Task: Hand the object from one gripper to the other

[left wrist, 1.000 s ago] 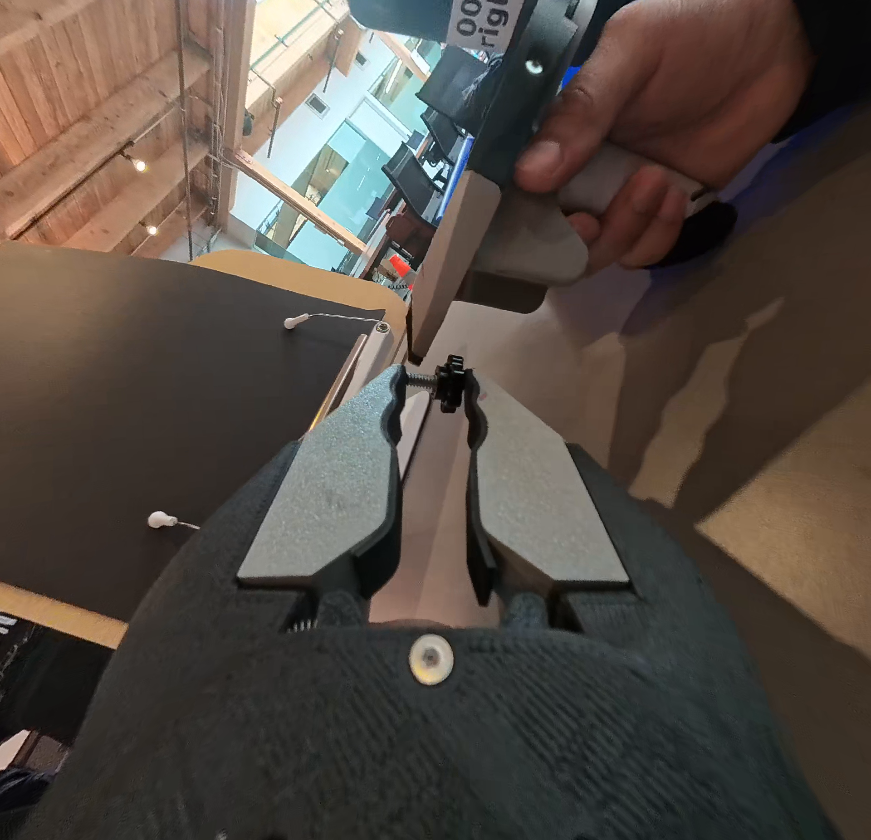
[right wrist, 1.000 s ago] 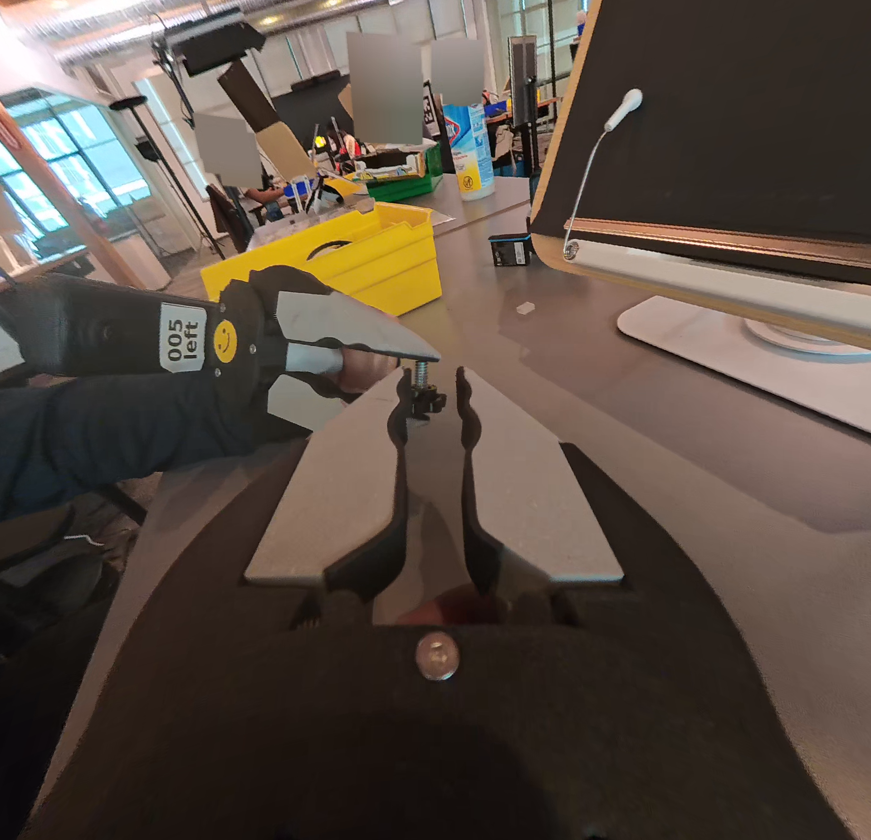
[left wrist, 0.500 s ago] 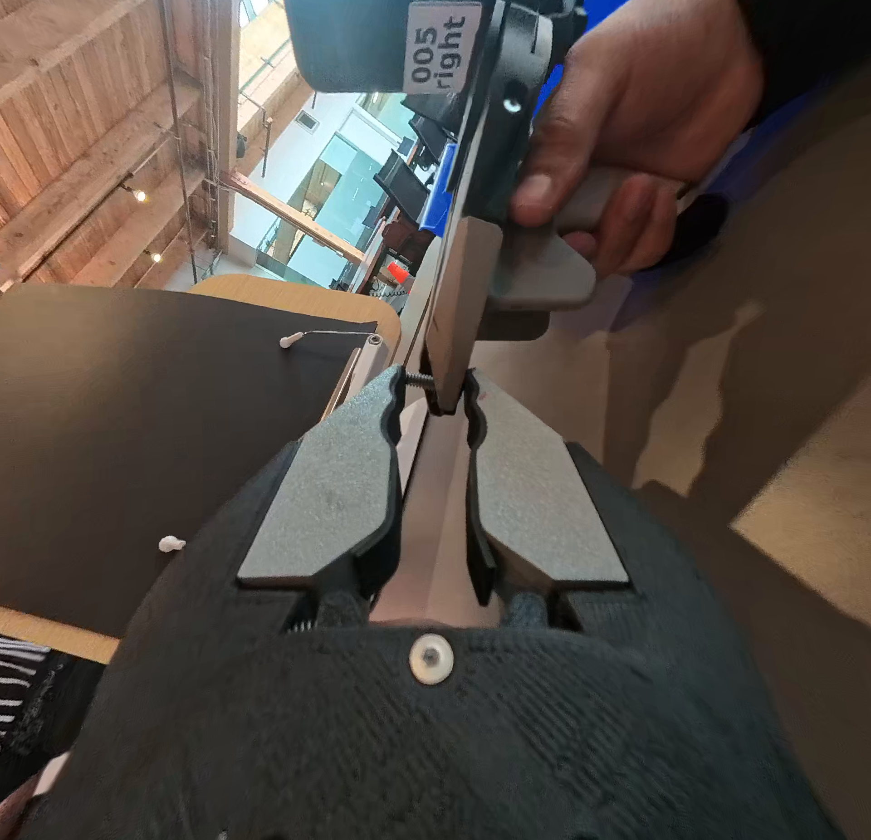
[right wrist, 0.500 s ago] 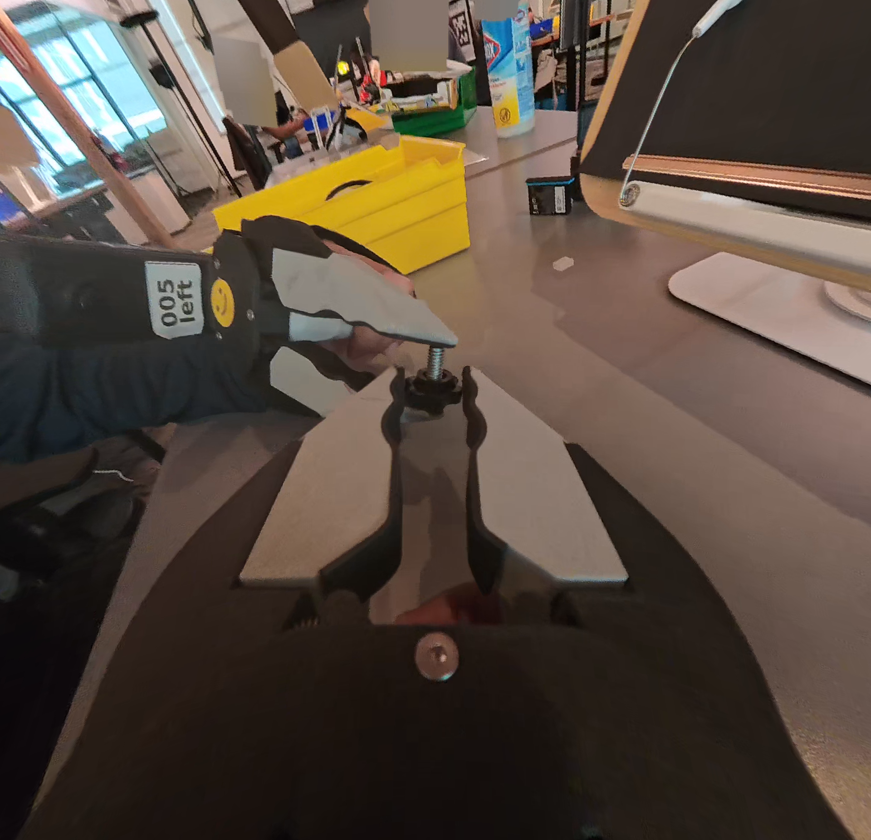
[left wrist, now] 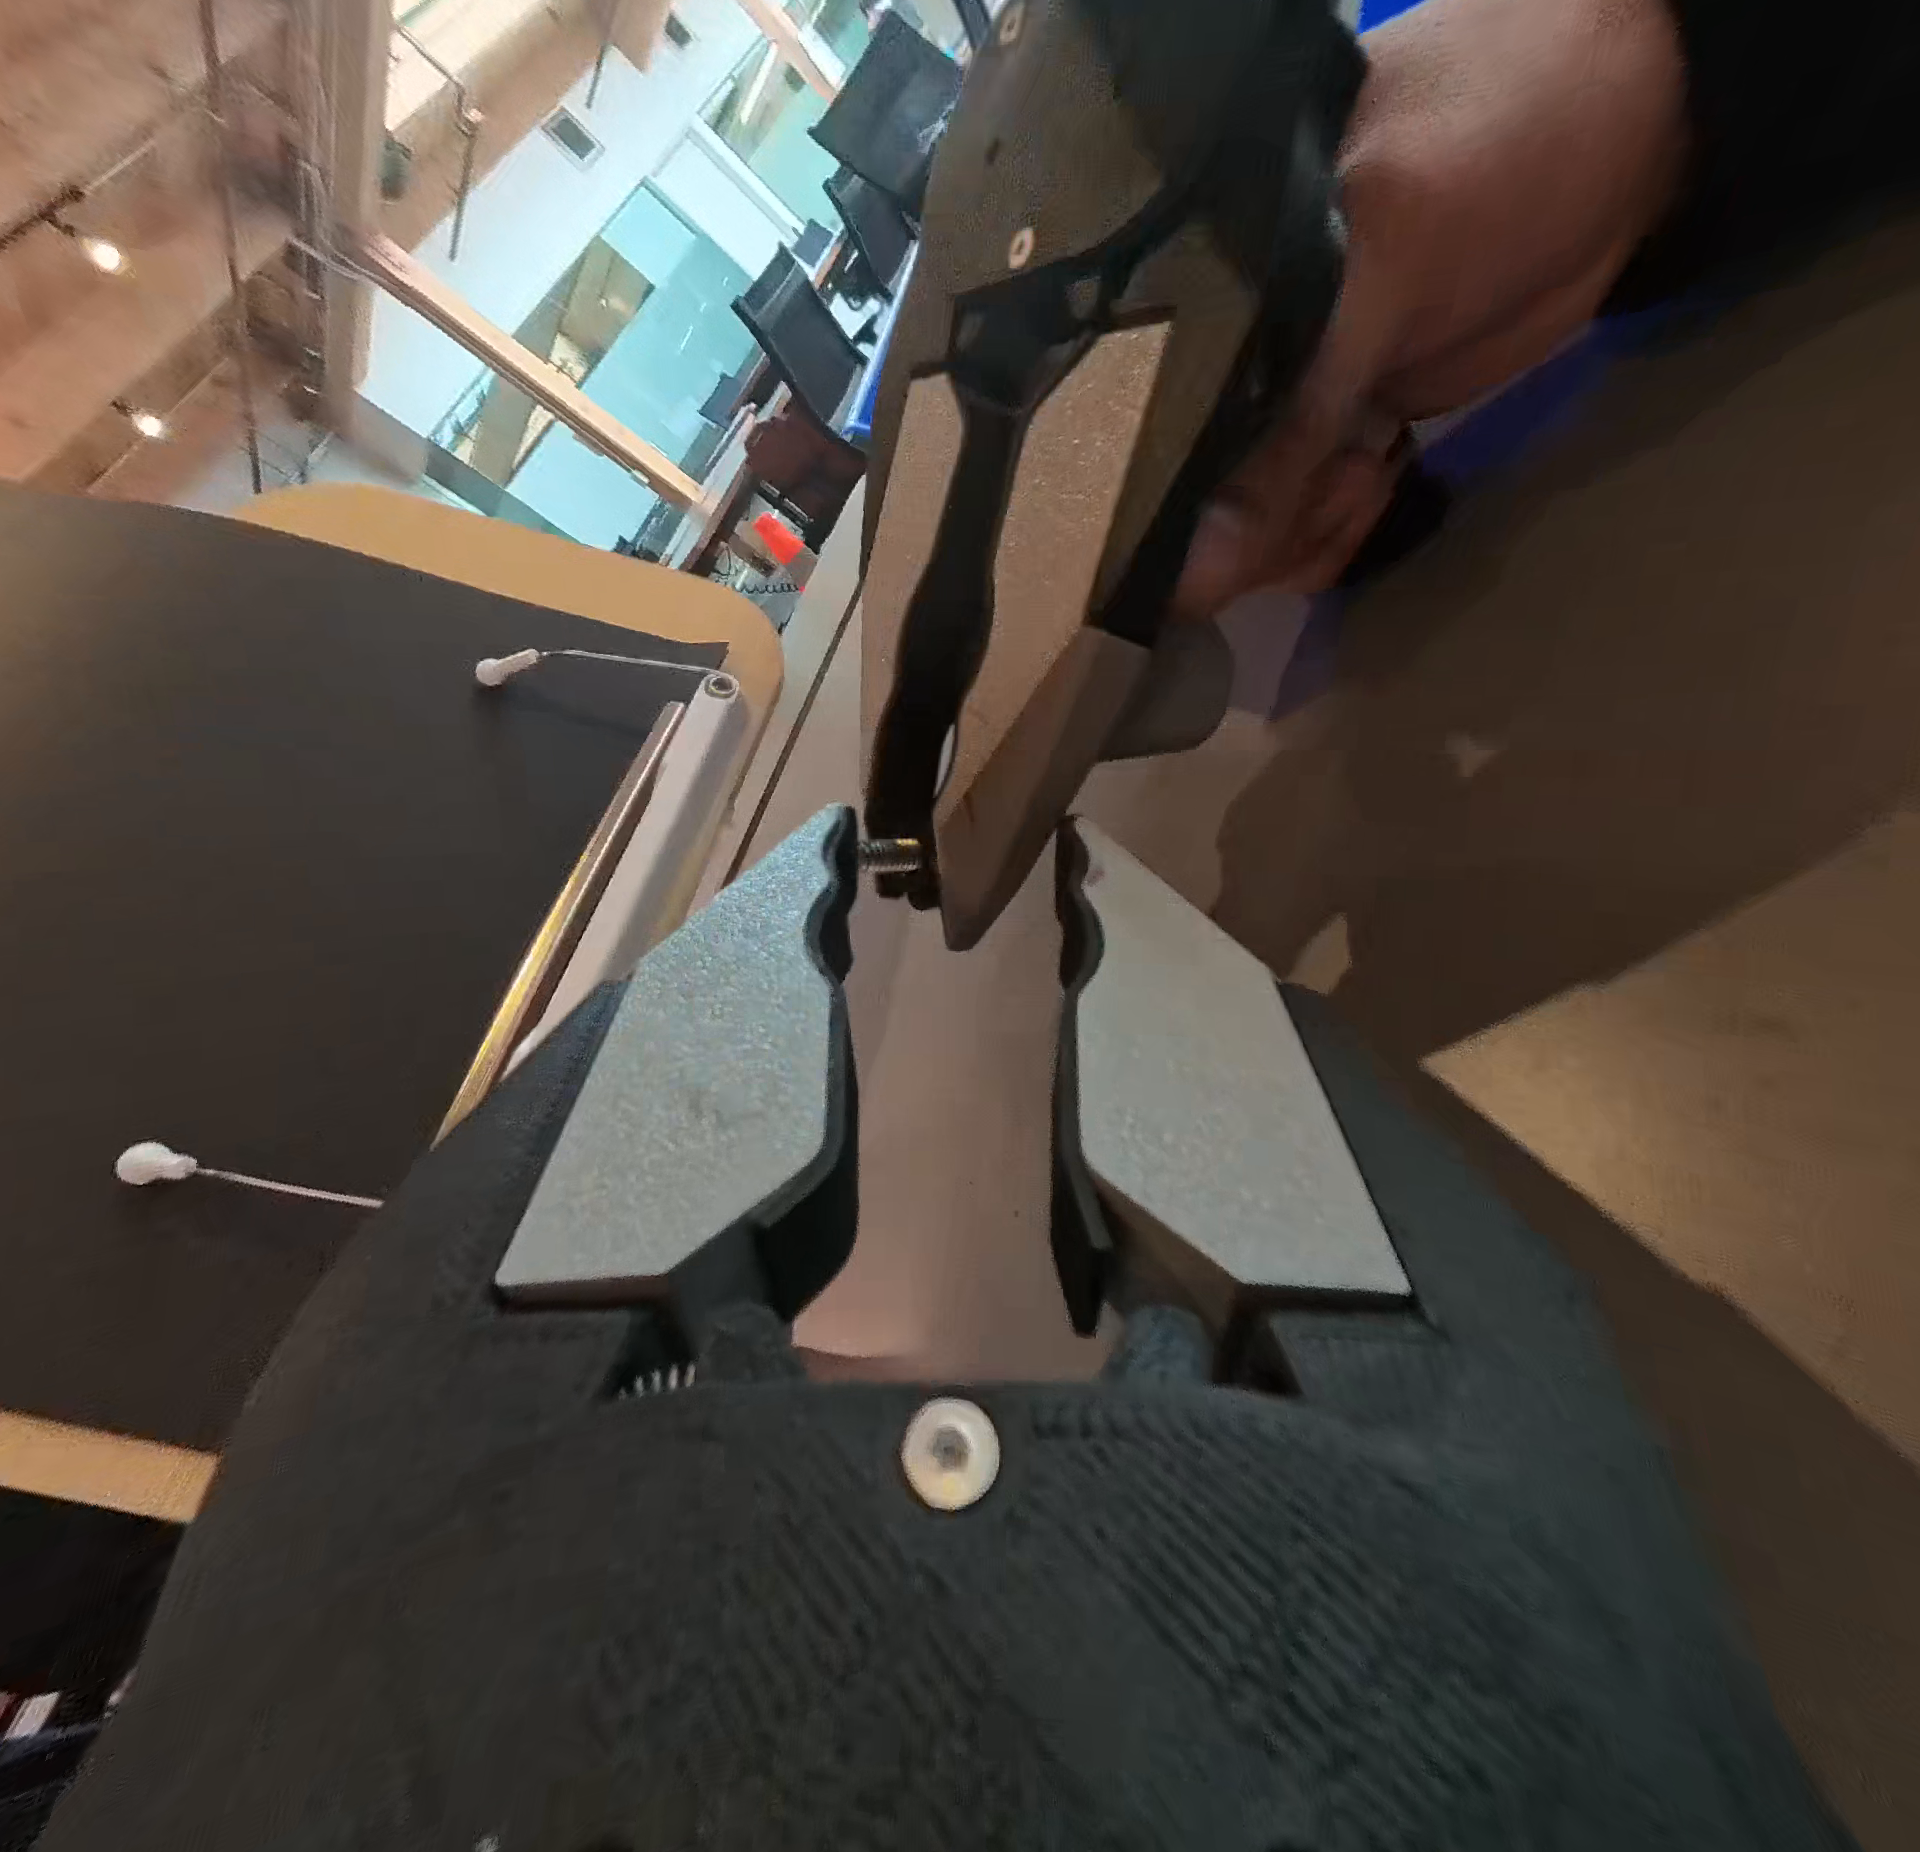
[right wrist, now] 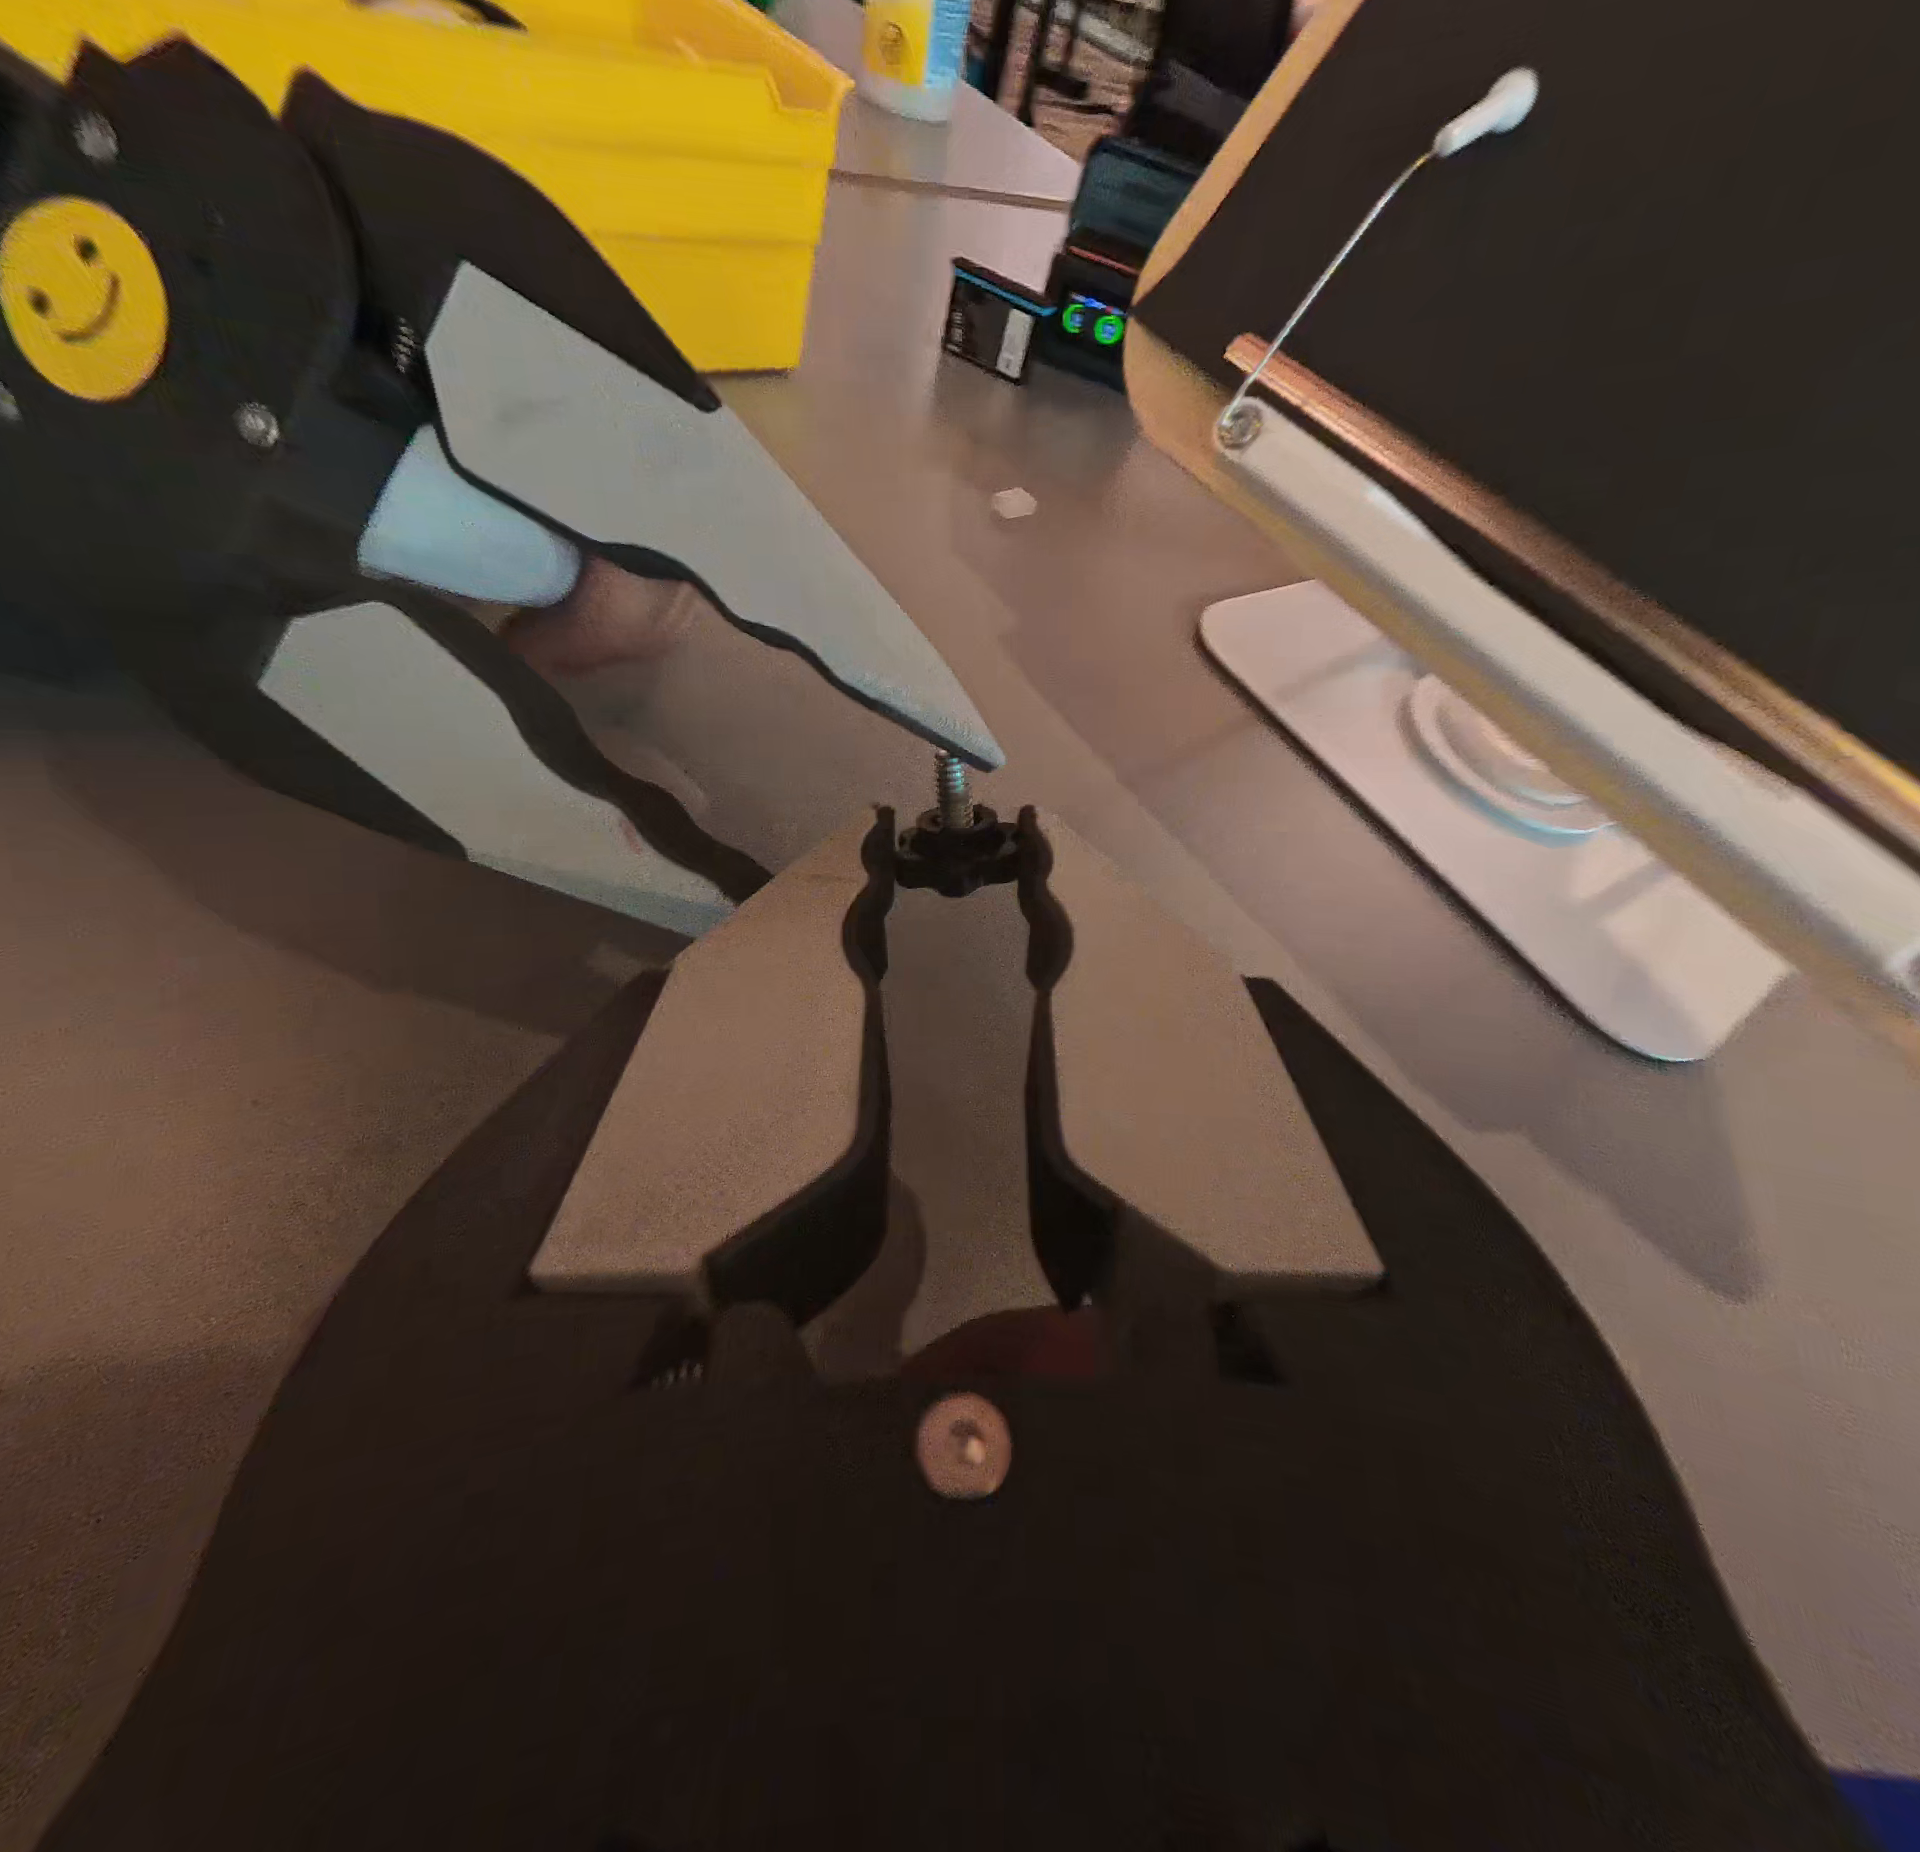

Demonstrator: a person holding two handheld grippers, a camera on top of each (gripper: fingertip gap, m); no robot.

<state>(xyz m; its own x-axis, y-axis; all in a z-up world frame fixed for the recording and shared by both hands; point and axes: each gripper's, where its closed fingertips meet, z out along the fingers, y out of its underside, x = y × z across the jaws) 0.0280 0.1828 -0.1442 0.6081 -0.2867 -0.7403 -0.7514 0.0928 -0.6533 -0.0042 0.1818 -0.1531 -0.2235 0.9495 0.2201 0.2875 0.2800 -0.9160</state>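
- A small black lobed knob with a threaded steel screw is being pinched by the knob between the tips of the right gripper, at frame centre.
- The screw's long axis is being pointed up toward the left gripper, whose jaws are being held apart around it, its upper finger apparently touching the screw tip.

knob screw: head hidden behind right tongs | yellow bin: cut off, blurred
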